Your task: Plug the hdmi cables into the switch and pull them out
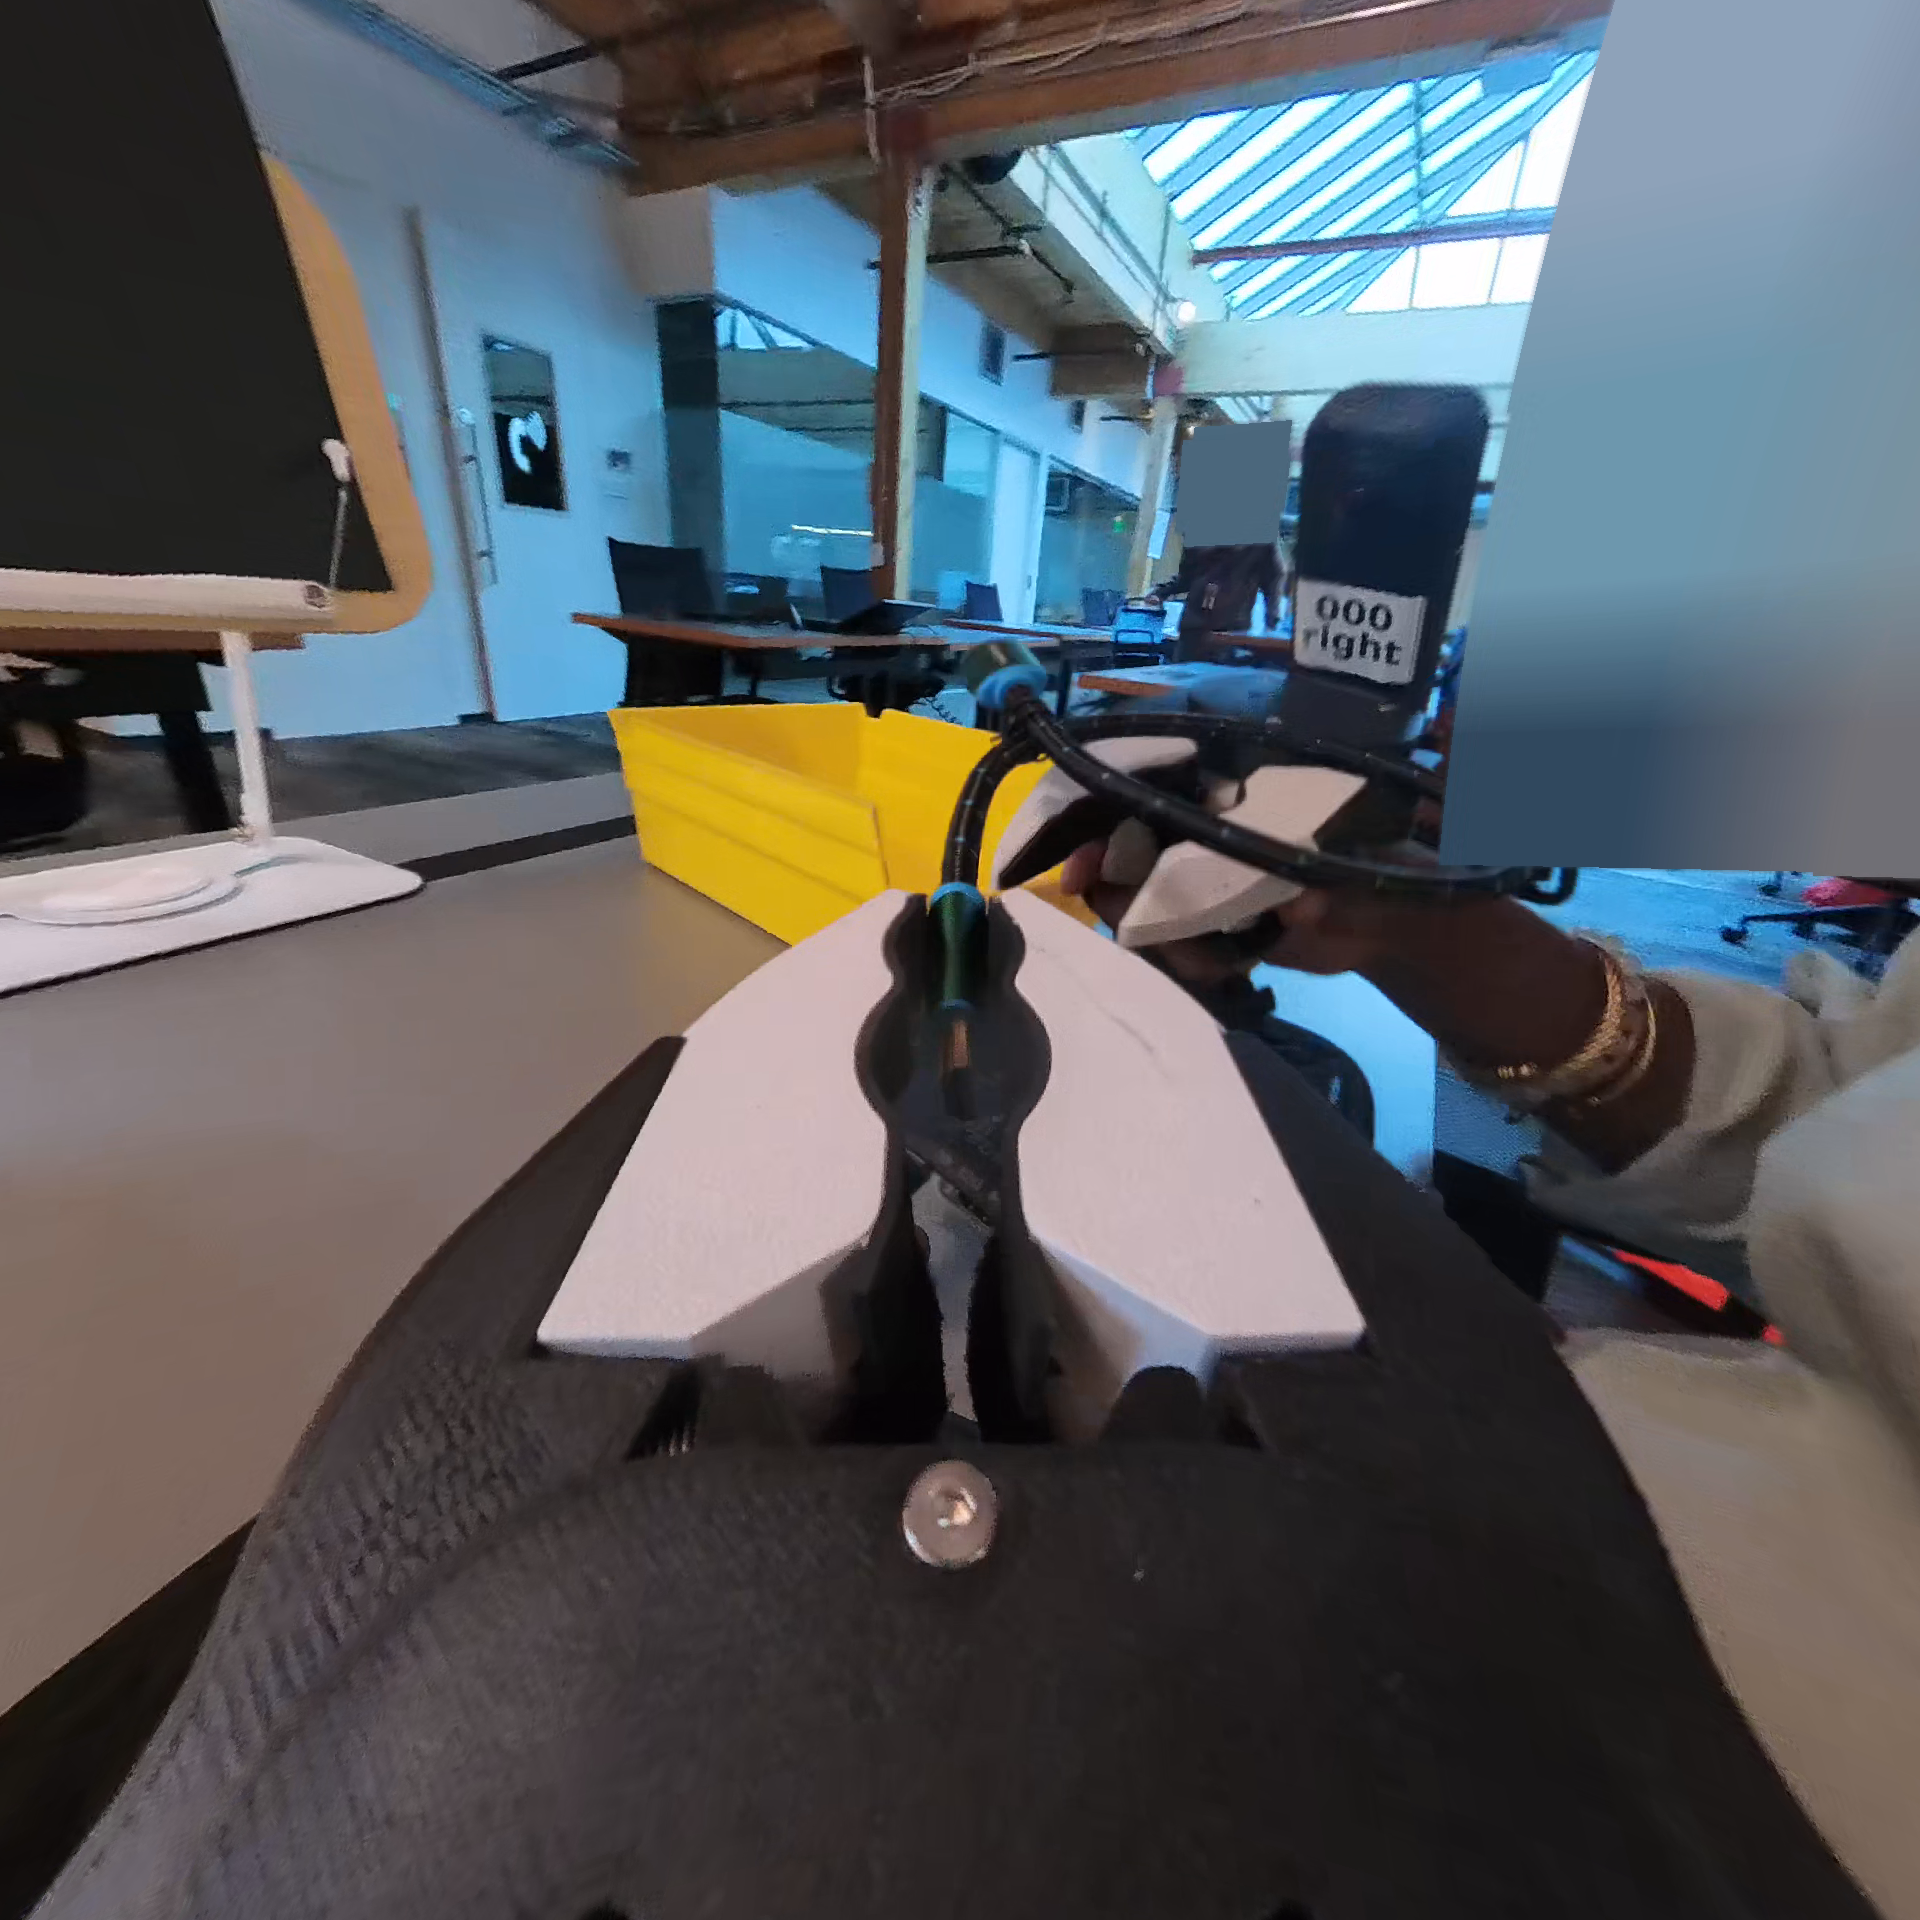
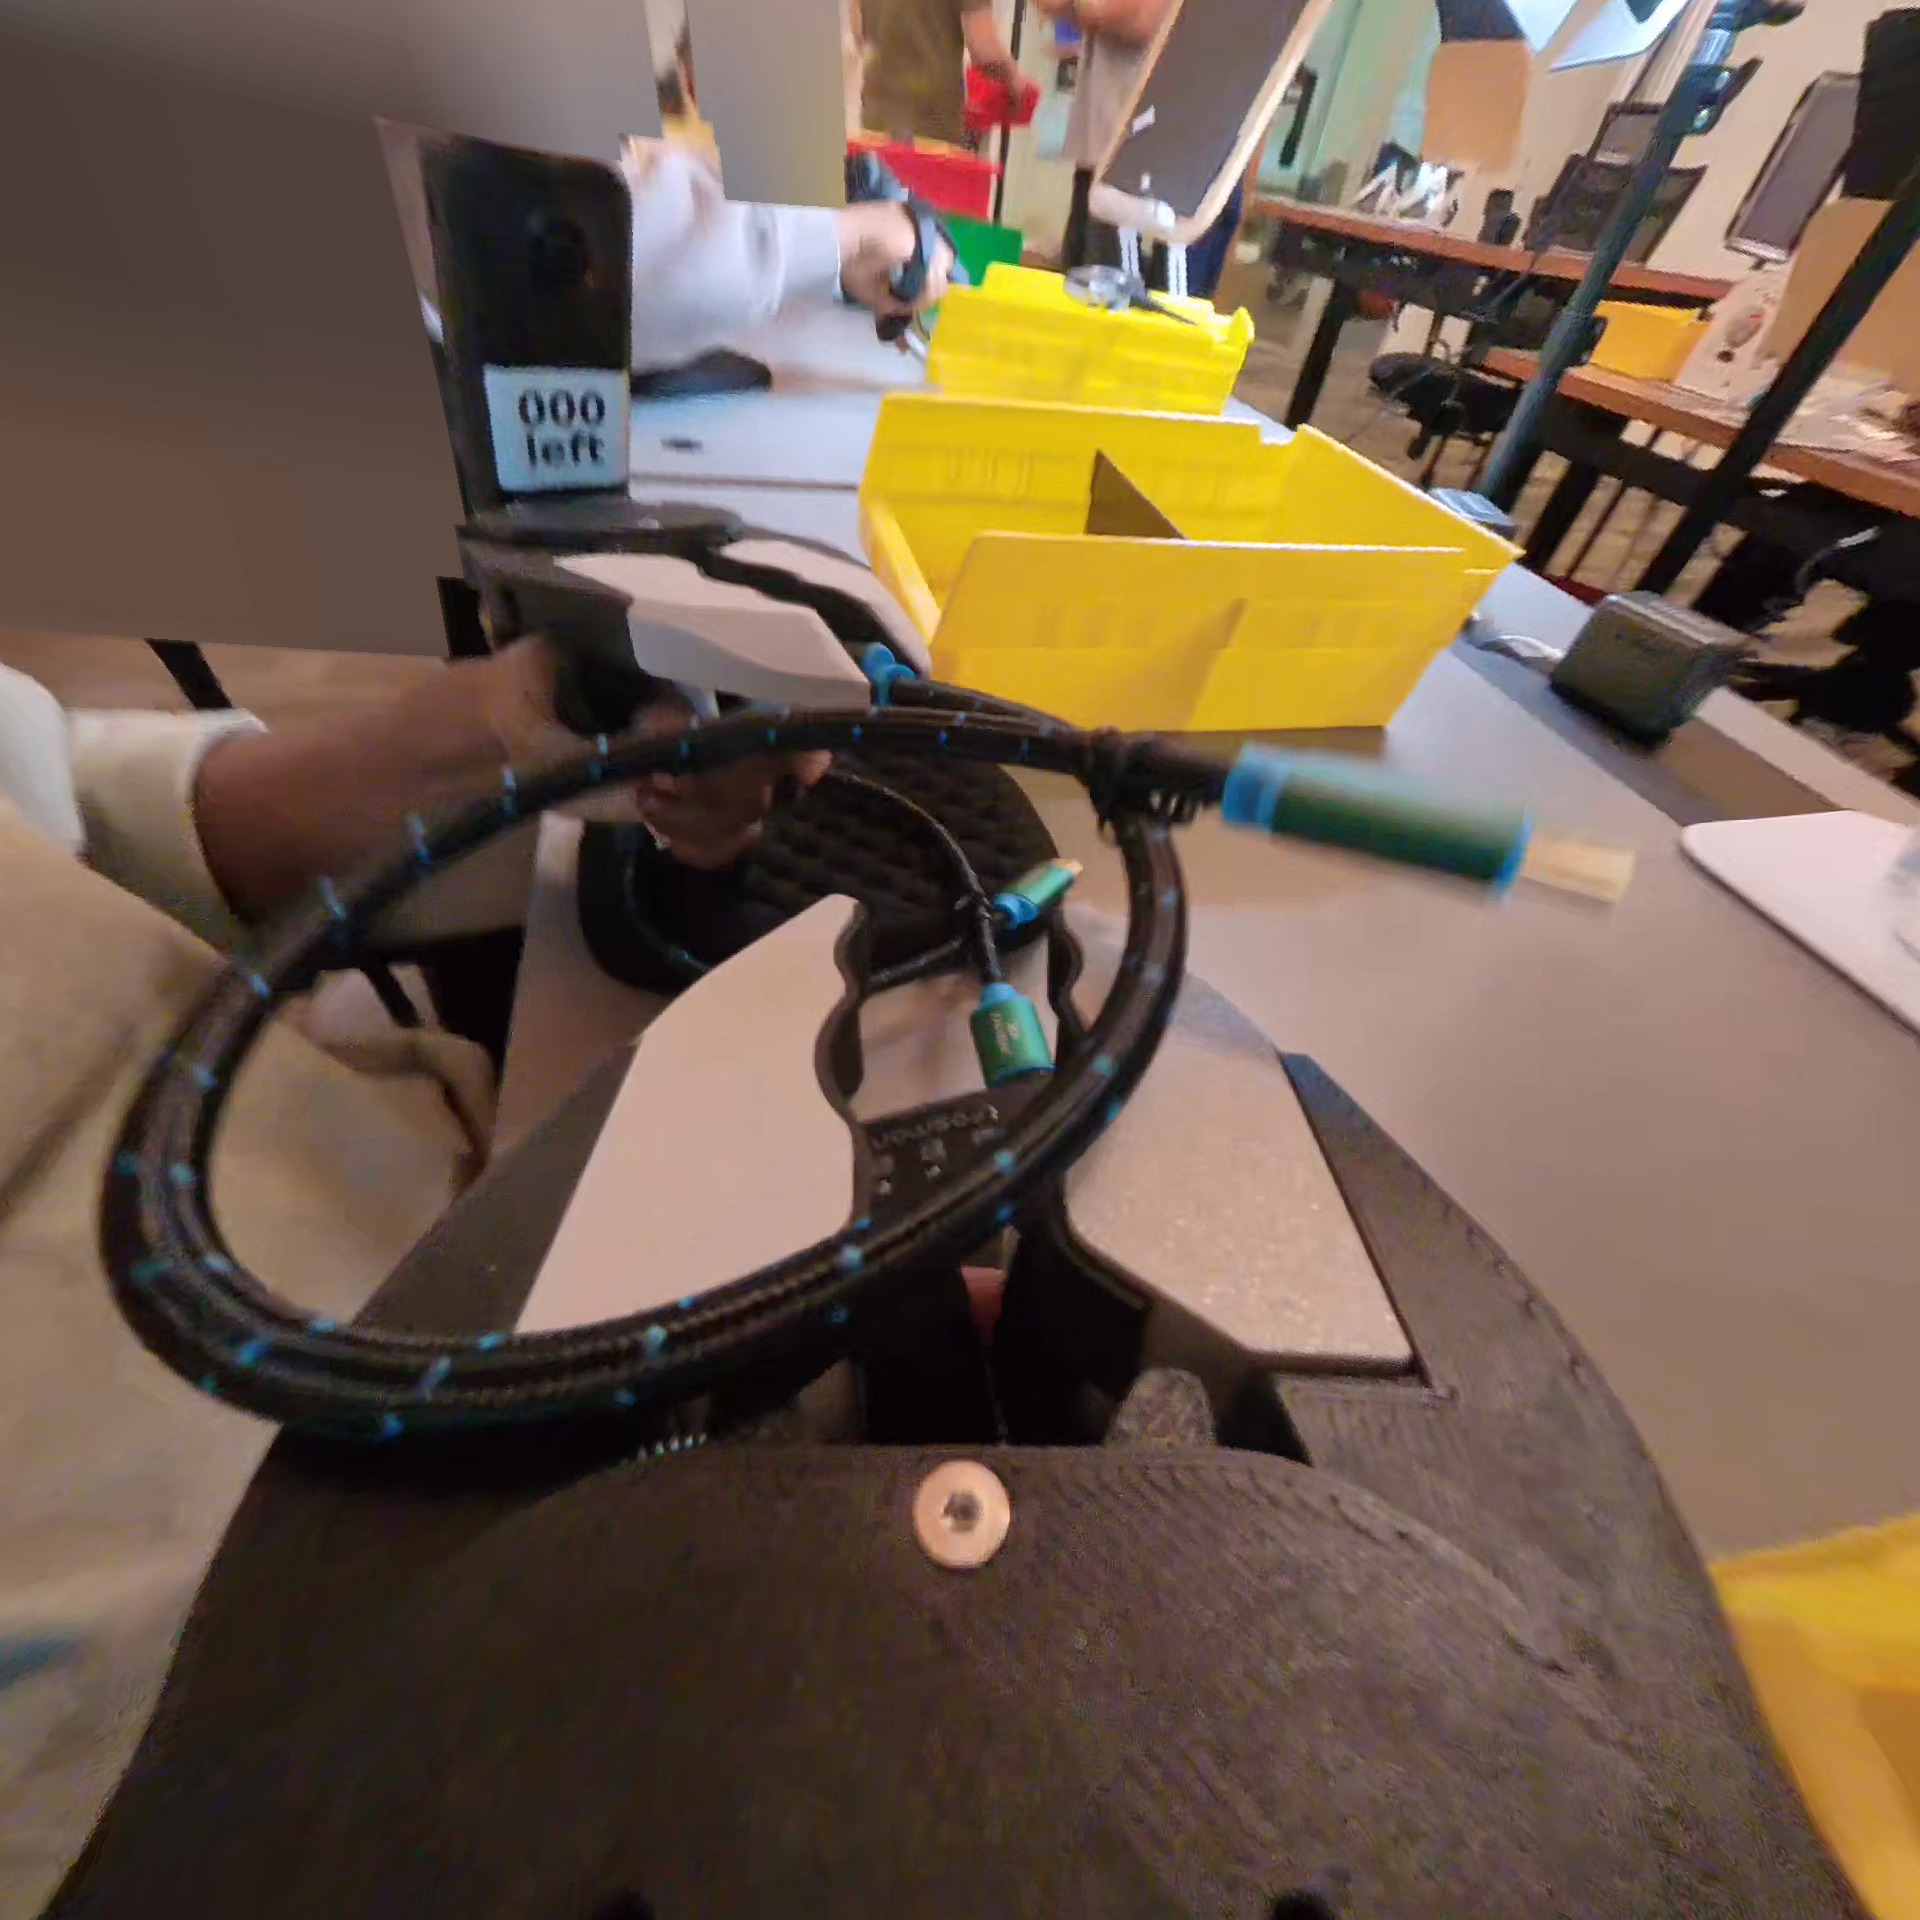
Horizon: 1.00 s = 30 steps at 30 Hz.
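Note:
My left gripper (image 1: 951, 904) is shut on a green HDMI plug (image 1: 951, 961), whose gold end points back at the camera. Its black braided cable (image 1: 1143, 800) rises from the fingertips and loops over to my right gripper (image 1: 1070, 904). In the right wrist view the cable hangs as a tied coil (image 2: 436, 1340) in front of my right gripper (image 2: 961, 925), with a free green plug (image 2: 1382, 821) sticking out to the right. The right gripper is shut on a small black switch (image 2: 935, 1143) with another green plug (image 2: 1008, 1039) in it. The left gripper (image 2: 862, 665) is beyond the coil.
A grey table (image 1: 312, 1143) holds a yellow bin (image 2: 1195, 644) ahead, a second yellow bin (image 2: 1081, 332) behind it, a white stand base (image 2: 1818, 894) at right and a grey box (image 2: 1642, 665). Another person's hand (image 2: 894, 249) works at the far end. Left tips to right tips: about 6 centimetres.

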Motion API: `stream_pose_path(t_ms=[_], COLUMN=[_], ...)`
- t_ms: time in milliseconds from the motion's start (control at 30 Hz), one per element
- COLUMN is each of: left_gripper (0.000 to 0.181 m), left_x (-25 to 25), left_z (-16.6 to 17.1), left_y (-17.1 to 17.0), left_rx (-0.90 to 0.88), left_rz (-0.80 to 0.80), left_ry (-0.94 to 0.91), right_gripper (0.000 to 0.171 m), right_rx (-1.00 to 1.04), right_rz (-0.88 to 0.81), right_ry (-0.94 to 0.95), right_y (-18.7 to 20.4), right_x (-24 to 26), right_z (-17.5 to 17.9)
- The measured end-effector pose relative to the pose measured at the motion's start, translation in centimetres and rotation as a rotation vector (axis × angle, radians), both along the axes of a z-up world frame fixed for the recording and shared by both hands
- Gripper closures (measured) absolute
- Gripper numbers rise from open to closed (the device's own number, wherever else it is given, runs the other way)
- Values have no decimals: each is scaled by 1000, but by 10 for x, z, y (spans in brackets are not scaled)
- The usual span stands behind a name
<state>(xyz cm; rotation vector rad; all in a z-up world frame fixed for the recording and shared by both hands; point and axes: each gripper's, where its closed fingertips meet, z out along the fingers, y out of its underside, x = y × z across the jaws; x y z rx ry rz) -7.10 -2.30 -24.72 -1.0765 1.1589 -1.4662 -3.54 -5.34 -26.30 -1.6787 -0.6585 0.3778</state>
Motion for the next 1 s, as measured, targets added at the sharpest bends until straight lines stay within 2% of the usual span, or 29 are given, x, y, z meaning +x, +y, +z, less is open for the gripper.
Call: stream_pose_path(t_ms=[67, 133, 200, 267, 300, 333, 467, 600, 700, 767, 833, 933, 1000], left_gripper=[170, 170, 170, 170, 170, 170, 170, 155, 156, 168, 171, 171, 172], left_x=[-1, 1, 4, 8, 10, 11, 10, 4, 8, 14, 19, 20, 17], left_z=[5, 3, 1, 2, 0, -2, -8, -15, -22, -26, -25, -14, -2], left_y=[-2, -9, -15, -19, -18, -18, -26, -37, -46, -50, -49, -41, -30], left_rx=[15, 85, 176, 263, 293, 322, 328, 262, 255, 244, 208, -11, -248], left_rz=[14, 13, 40, 86, 117, 132, 55, -87, -111, -93, -59, -46, -71], left_ry=[-39, -31, -26, -40, -28, -21, 4, 123, 201, 231, 224, 136, 35], right_gripper=[126, 124, 131, 144, 159, 163, 164, 165, 165, 165, 164, 163, 144], right_rx=[-13, 2, 38, 60, 81, 94, 85, -58, -150, -182, -204, -170, -88], right_rz=[28, 21, 44, 35, 54, 58, 148, 250, 295, 306, 295, 240, 133], right_ry=[148, 312, 435, 450, 448, 445, 302, 117, -35, -114, -194, -248, -256], right_y=[4, 12, 16, 20, 19, 19, 9, -2, -7, -7, -6, 3, 17], right_x=[-8, -11, -14, -15, -18, -20, -32, -37, -42, -47, -50, -50, -38], right_z=[4, 15, 30, 35, 38, 40, 38, 27, 18, 17, 15, 21, 33])
